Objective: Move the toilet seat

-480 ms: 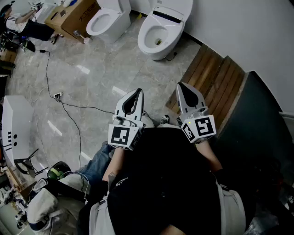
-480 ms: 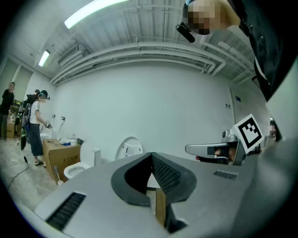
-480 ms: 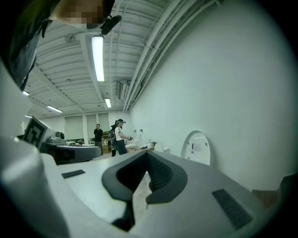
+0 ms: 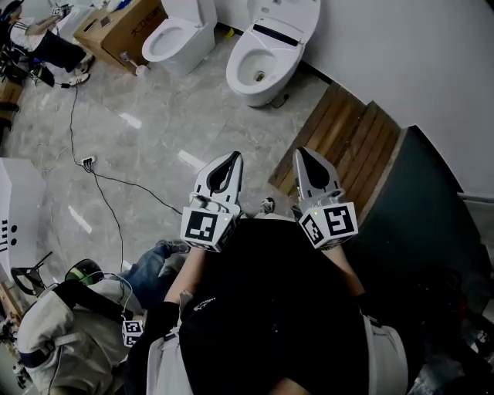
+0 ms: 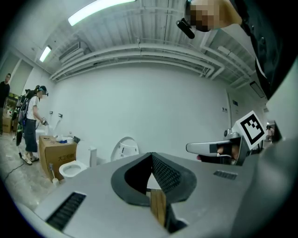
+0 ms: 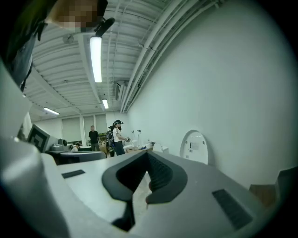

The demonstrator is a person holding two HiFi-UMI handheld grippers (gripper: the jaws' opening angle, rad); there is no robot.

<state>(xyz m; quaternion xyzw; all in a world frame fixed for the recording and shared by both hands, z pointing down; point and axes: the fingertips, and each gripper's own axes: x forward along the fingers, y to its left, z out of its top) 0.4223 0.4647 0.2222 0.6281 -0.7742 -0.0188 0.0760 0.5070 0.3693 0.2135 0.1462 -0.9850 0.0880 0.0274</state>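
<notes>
The left gripper (image 4: 230, 156) and the right gripper (image 4: 303, 152) are both clenched on nothing, held level and side by side close in front of the person's black top. The white oval plastic toilet seat (image 4: 287, 18) is well ahead of them, roughly between their lines of aim. It stands raised against the pale wall above the open bowl of a white ceramic toilet (image 4: 258, 65); whether a separate ring lies on the rim cannot be told. The seat is probably light, stiff and smooth enough to slip in a pinch, and it likely swings on a rear hinge. Its free upper edge, farthest from that hinge, looks the best place to grip, and hard plastic could crack if let drop. Far ahead and left of the left gripper stand a brown cardboard box (image 4: 127, 23) and a second white toilet (image 4: 176, 37), and a black cable (image 4: 108, 179) trails over the glossy grey floor to its left. Just right of the right gripper lies a brown slatted wooden platform (image 4: 351, 135), whose corner may crowd the path to the toilet.
</notes>
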